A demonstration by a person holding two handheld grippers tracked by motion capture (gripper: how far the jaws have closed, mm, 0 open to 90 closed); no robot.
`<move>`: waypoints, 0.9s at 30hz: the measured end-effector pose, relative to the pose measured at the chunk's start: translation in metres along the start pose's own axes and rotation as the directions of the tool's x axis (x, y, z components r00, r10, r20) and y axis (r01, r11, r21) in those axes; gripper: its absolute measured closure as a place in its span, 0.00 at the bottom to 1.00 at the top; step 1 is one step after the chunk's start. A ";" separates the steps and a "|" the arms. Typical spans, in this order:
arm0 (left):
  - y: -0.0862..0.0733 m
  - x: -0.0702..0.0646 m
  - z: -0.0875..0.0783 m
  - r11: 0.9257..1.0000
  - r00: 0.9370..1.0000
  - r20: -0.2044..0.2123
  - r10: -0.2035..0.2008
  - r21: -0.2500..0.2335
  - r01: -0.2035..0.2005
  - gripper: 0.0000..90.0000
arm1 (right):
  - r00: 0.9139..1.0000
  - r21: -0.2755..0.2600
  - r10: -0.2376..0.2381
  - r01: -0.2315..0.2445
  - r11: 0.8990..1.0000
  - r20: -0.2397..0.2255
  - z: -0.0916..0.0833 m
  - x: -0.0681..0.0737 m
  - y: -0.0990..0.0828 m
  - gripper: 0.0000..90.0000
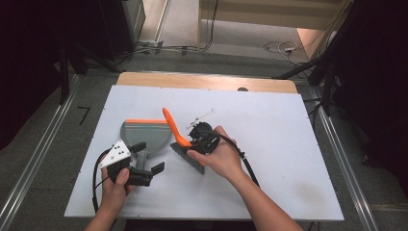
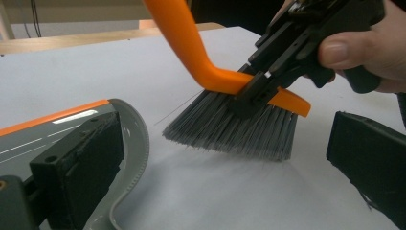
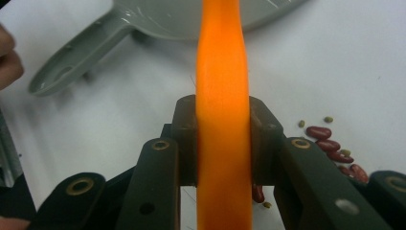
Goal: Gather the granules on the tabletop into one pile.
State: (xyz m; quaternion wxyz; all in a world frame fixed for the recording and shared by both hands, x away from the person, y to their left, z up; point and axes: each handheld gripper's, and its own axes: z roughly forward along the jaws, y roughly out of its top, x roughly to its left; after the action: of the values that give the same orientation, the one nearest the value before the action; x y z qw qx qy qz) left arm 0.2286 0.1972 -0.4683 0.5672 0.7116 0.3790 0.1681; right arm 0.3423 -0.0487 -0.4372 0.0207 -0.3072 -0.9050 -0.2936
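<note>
Orange brush (image 3: 223,96) clamped in right jaws; beans (image 3: 330,143) beside (right gripper view); left jaws apart.

Left hand-held gripper (image 1: 146,162): black body, blocky black jaws, a grey three-cornered plate on top bearing dark dots, a black cable looping from it; right hand-held gripper (image 1: 196,139): black, brass-ringed pivot holes along its linkage bars, a black cable trailing; both forearms bare, no sleeves.

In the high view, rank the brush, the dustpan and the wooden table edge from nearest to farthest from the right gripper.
1. Brush: clamped in the right gripper.
2. Dustpan: just left of the brush, on the white board.
3. Wooden table edge: far side, beyond the board.
</note>
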 end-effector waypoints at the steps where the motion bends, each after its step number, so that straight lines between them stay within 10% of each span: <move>1: 0.000 0.001 0.000 1.000 1.000 -0.002 -0.002 0.002 0.002 0.00 | 1.000 0.000 0.005 -0.005 1.000 0.002 0.003 -0.004 0.000 0.76; 27: -0.001 -0.003 0.001 1.000 1.000 -0.005 0.002 0.008 -0.002 0.00 | 0.949 -0.019 0.310 -0.309 0.951 0.052 -0.006 -0.082 -0.028 0.75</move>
State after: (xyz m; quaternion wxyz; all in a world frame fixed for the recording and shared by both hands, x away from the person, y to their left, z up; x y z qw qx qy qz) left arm 0.2272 0.1947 -0.4689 0.5633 0.7138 0.3804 0.1686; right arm 0.3922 -0.1143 -0.4641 0.0406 -0.4532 -0.8443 -0.2830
